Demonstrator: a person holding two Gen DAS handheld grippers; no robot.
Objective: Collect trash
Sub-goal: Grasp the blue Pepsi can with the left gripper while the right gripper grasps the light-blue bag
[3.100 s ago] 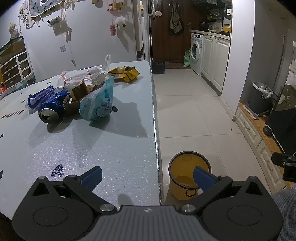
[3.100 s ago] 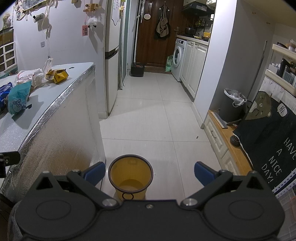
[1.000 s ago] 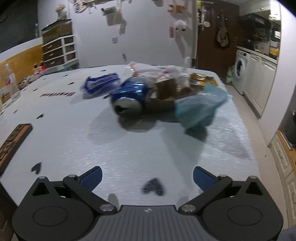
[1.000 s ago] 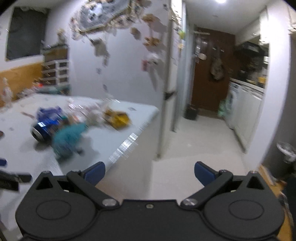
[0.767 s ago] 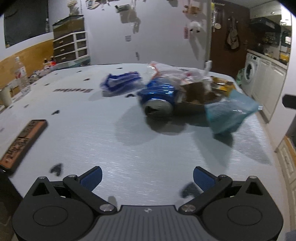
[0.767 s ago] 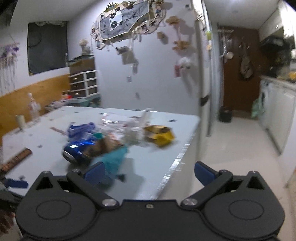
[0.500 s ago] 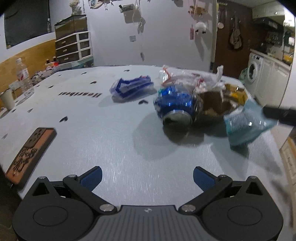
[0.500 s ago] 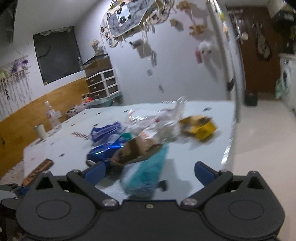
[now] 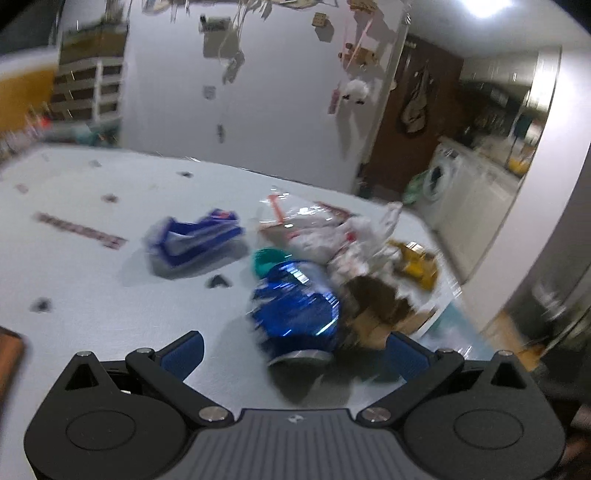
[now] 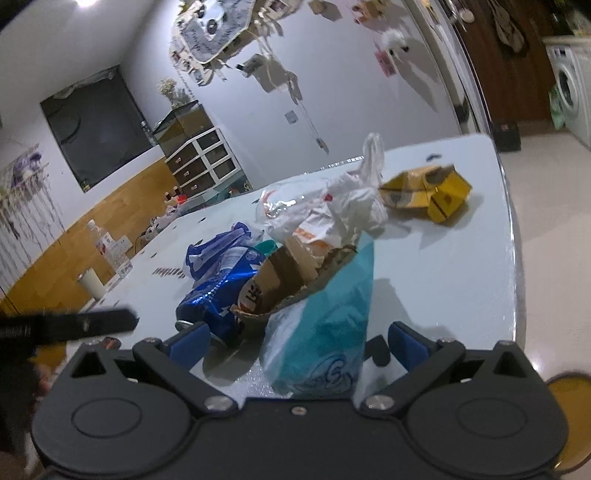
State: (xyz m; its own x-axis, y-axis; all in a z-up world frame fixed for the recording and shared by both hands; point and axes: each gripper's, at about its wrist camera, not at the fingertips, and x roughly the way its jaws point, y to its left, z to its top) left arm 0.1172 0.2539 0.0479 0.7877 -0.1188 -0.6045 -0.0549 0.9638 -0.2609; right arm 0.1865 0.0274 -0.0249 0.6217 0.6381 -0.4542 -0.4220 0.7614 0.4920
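Both claws spread wide, nothing gripped. Left gripper point(image 9: 293, 352) frames the blue can point(image 9: 295, 314) at 12 o'clock, lying on the table point(image 9: 92, 295). Right gripper point(image 10: 295, 343) straddles the teal bag point(image 10: 325, 328); yellow box point(image 10: 428, 194) at 1 o'clock, bin point(image 10: 569, 402) at 4.

A lived-in home: a washing machine point(image 10: 567, 83) in the kitchen beyond the table point(image 10: 443, 266), a drawer chest point(image 10: 201, 162), photos and ornaments point(image 10: 218, 26) on the wall.
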